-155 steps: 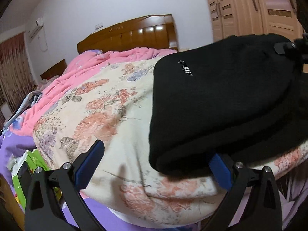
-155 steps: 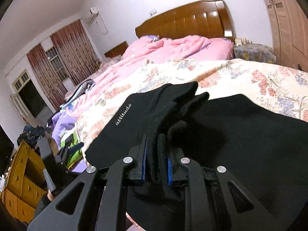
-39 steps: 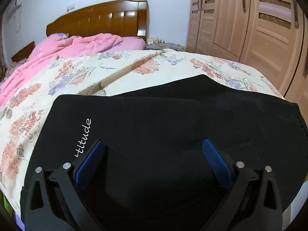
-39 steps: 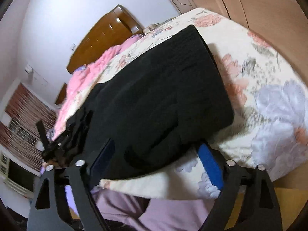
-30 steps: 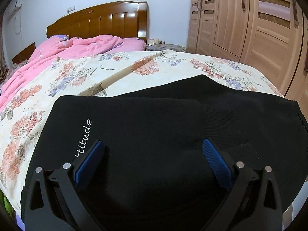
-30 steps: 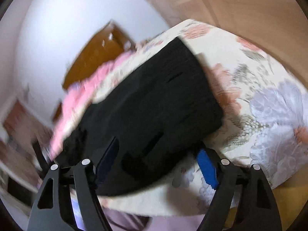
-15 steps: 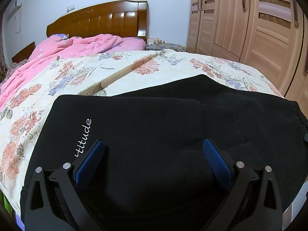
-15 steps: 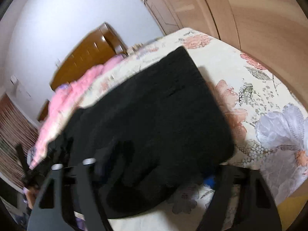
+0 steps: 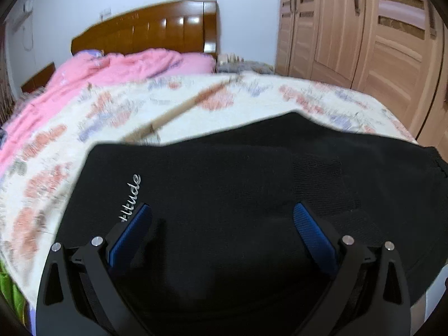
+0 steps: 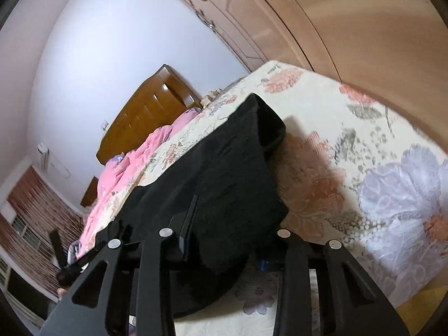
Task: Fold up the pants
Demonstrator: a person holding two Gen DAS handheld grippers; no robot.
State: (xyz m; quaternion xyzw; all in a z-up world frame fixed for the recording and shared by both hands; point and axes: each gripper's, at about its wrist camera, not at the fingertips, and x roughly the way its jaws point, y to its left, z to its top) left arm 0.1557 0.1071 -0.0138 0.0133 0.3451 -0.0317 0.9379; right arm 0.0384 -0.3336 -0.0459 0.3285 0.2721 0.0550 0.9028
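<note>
The black pants (image 9: 238,184) lie folded on the floral bedspread (image 9: 112,128), with white script lettering near their left edge. My left gripper (image 9: 221,224) is open, its blue pads spread wide just above the near part of the pants. In the right wrist view the pants (image 10: 224,173) hang over the bed's near edge. My right gripper (image 10: 224,240) is closing around the pants' near corner, one finger above the cloth and the blue pad (image 10: 266,264) below; whether it pinches the cloth I cannot tell.
A pink duvet (image 9: 112,70) lies toward the wooden headboard (image 9: 156,28). Wooden wardrobe doors (image 9: 364,28) stand right of the bed. The bed's corner and floor show in the right wrist view (image 10: 420,294). A green item (image 9: 8,274) sits low left.
My right gripper has narrowed around the pants' near corner at the bed edge. My left gripper stays open over the pants and has shifted slightly, with motion blur.
</note>
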